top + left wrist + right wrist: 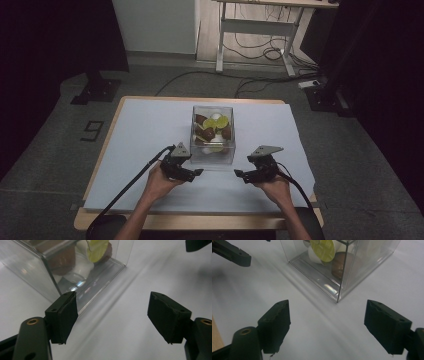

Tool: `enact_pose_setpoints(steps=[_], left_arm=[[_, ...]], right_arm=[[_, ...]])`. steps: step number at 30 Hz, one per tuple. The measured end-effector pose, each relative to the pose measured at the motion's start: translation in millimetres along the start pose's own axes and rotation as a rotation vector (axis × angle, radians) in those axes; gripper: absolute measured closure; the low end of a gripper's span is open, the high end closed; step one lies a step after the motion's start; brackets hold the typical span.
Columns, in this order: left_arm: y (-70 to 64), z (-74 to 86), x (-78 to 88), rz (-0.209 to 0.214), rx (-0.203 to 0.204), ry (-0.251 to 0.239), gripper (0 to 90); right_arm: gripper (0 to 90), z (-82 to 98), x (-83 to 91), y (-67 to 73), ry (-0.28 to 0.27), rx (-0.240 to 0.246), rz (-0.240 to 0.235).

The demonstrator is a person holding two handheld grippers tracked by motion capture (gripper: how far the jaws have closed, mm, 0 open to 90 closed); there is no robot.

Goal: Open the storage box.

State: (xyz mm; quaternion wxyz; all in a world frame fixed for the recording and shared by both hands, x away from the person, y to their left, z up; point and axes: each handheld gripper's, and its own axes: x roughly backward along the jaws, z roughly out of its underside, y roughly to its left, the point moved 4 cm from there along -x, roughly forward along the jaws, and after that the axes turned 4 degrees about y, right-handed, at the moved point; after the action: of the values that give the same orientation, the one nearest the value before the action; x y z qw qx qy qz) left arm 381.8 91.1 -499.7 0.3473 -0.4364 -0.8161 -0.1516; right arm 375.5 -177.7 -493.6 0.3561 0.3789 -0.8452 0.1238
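Your left gripper (200, 171) and right gripper (237, 173) are both apart and hold nothing. Your box (213, 131) sits on the table (140, 125), just ahead, between them.

1. The high view is dim; the room around the white table (150, 150) is almost black.
2. In both gripper views, glare shines on the clear box (332, 287).
3. The near jaws look soft and blurred.
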Motion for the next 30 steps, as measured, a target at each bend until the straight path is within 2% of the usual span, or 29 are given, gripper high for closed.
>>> enact_pose_setpoints(steps=[2, 5, 9, 13, 15, 19, 21, 24, 30], left_arm=[[1.1, -1.9, 0.5, 0.004, 0.002, -0.006, 26.3], [2.1, -4.8, 0.0, 0.007, 0.004, -0.014, 29.5], [2.9, -8.5, -2.1, -0.007, -0.013, -0.009, 33.0], [3.9, -11.4, -3.7, -0.004, -0.003, -0.026, 37.1], [5.1, -12.7, -4.6, -0.002, 0.003, -0.033, 38.9], [6.0, -15.8, -6.4, -0.011, 0.000, -0.033, 42.6], [5.7, -17.7, -6.8, -0.019, -0.010, -0.028, 43.4], [6.1, -20.5, -7.8, -0.025, -0.017, -0.027, 45.9], [8.5, -23.8, -8.0, -0.035, -0.009, -0.034, 50.7]], right_arm=[[24.7, -3.3, -1.7, 2.4, -0.001, 0.010, -0.005], [29.5, -7.8, -4.3, 5.4, -0.013, 0.001, -0.024], [34.7, -13.5, -7.0, 8.9, -0.016, 0.000, -0.032], [38.9, -19.6, -11.9, 12.9, -0.024, 0.001, -0.045], [39.4, -20.7, -13.7, 14.0, -0.019, 0.009, -0.037], [47.8, -25.9, -21.2, 19.8, -0.009, 0.043, -0.035], [48.7, -26.7, -22.2, 19.8, -0.015, 0.041, -0.040], [52.3, -30.7, -24.6, 20.0, -0.016, 0.056, -0.016], [58.8, -37.0, -28.4, 21.1, -0.028, 0.057, -0.010]])
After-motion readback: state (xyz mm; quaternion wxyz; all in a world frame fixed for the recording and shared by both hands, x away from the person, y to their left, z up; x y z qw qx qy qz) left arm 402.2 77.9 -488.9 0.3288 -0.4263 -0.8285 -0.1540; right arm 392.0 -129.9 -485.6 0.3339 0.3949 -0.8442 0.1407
